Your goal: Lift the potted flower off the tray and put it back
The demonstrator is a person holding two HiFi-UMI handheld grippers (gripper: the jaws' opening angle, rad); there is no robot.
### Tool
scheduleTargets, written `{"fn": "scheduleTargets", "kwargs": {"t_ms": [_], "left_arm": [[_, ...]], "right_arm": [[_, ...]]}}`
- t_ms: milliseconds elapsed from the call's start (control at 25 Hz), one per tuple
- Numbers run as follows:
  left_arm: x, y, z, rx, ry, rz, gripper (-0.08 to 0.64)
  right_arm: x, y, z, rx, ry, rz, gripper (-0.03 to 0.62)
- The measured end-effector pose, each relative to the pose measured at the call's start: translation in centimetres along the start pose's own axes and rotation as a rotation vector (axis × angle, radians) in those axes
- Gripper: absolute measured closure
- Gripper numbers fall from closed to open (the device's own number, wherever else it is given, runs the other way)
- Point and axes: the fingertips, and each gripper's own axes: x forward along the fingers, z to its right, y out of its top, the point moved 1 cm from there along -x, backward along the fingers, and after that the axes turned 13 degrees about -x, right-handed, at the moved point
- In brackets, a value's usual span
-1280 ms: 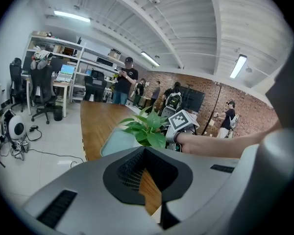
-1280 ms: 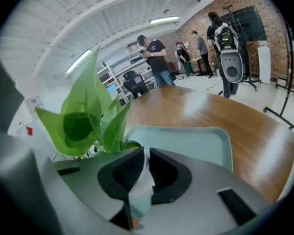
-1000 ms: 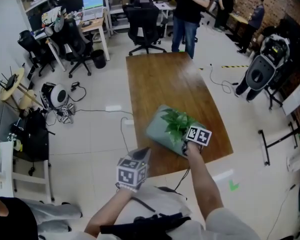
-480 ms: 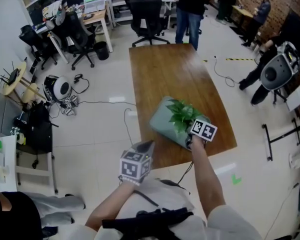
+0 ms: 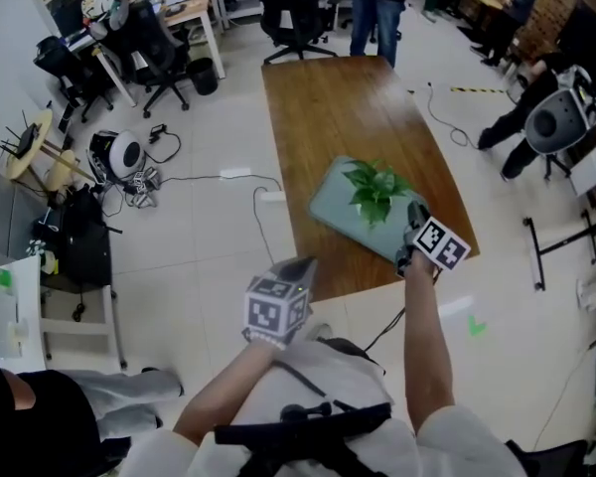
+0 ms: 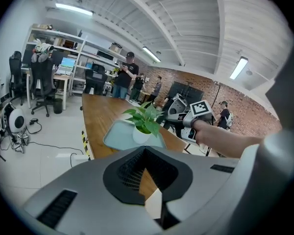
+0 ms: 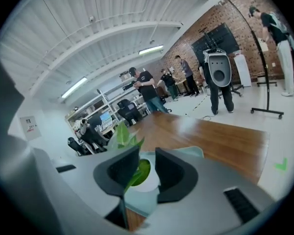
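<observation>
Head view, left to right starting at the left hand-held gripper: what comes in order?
Left hand-held gripper → potted flower → right hand-held gripper, jaws just been opening with only a leaf between them → grey robot.

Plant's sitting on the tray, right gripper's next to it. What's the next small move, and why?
Probably draw the right gripper back, clear of the leaves. Its jaws have just been opening and stand apart, gripping nothing, only a leaf in the gap, and the potted plant stands upright on the tray, apparently set down.
</observation>
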Motion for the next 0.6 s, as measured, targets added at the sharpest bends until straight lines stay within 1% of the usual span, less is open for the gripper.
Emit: {"fn": "scheduleTargets", "kwargs": {"t_ms": [40, 160, 360, 600], "left_arm": [[-0.4, -0.3, 0.1, 0.001, -0.006, -0.003, 0.565], [-1.8, -1.2, 0.1, 0.005, -0.023, -0.015, 0.565], [-3.9, -2.7, -0.2, 0.007, -0.042, -0.032, 0.565], [-6.5, -3.3, -0.3, 0.008, -0.063, -0.01, 0.565]], "right_arm": [[-1.2, 0.0, -0.5, 0.004, 0.008, 0.015, 0.482], [-4.5, -0.3, -2.1, -0.002, 0.017, 0.051, 0.593], [-9.0, -2.0, -6.0, -0.032, 0.061, 0.054, 0.594], [-13.5, -4.1, -11.5, -0.097, 0.135, 0.06, 0.594]]}}
